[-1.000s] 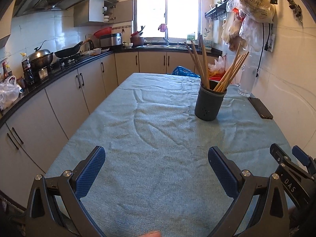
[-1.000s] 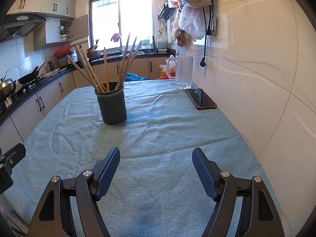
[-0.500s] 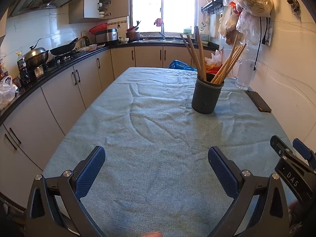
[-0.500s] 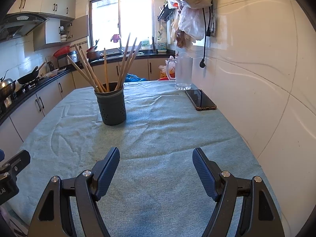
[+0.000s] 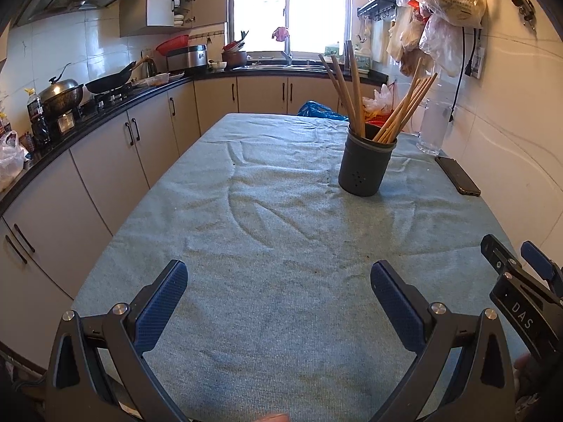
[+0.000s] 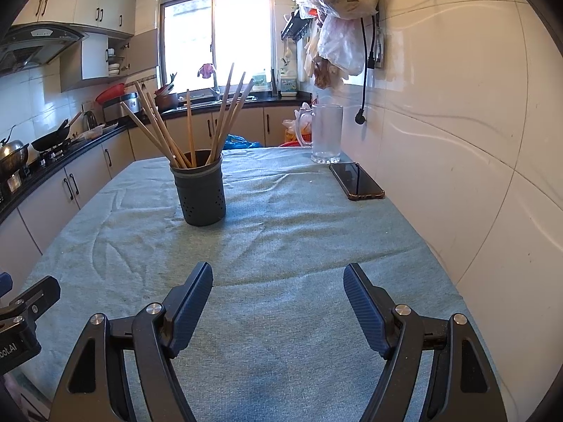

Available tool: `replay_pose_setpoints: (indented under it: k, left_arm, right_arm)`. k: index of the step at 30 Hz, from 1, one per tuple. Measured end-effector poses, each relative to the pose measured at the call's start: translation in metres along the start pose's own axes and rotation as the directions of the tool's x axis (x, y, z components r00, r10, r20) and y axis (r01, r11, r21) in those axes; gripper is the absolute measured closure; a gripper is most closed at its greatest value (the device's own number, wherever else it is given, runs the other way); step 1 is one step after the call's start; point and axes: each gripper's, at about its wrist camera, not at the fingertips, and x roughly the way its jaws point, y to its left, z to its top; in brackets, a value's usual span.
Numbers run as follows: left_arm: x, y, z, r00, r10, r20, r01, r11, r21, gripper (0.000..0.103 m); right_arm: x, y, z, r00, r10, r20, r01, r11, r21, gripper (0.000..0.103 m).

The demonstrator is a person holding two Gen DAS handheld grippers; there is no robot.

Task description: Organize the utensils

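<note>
Wooden chopsticks [image 6: 190, 130] stand fanned in a dark holder [image 6: 202, 193] mid-table on the teal cloth [image 6: 281, 246], while the left gripper [image 5: 278, 277] and right gripper [image 6: 278, 281] hover nearer, both spread apart and gripping nothing.

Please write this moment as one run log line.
left gripper: open, empty | right gripper: open, empty | chopsticks: standing in holder | table cloth: no loose utensils seen

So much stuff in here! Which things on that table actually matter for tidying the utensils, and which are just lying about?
Part of the job:
- wooden chopsticks
- dark utensil holder they stand in
- left gripper and right gripper, both open and empty

Just lying about:
- phone
- glass mug
- hanging plastic bags
</note>
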Motion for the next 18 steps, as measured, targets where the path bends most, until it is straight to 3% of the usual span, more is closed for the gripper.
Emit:
replay_pose_setpoints:
  k: [18]
  left_arm:
    - [0.0024, -0.0009, -0.0027, 1.0, -0.01, -0.02, 0.01, 1.0, -0.007, 0.0]
  right_arm:
    - [-0.0023, -0.0008, 0.0012, 1.0, 0.001, 0.009, -0.001, 1.0, -0.003, 0.02]
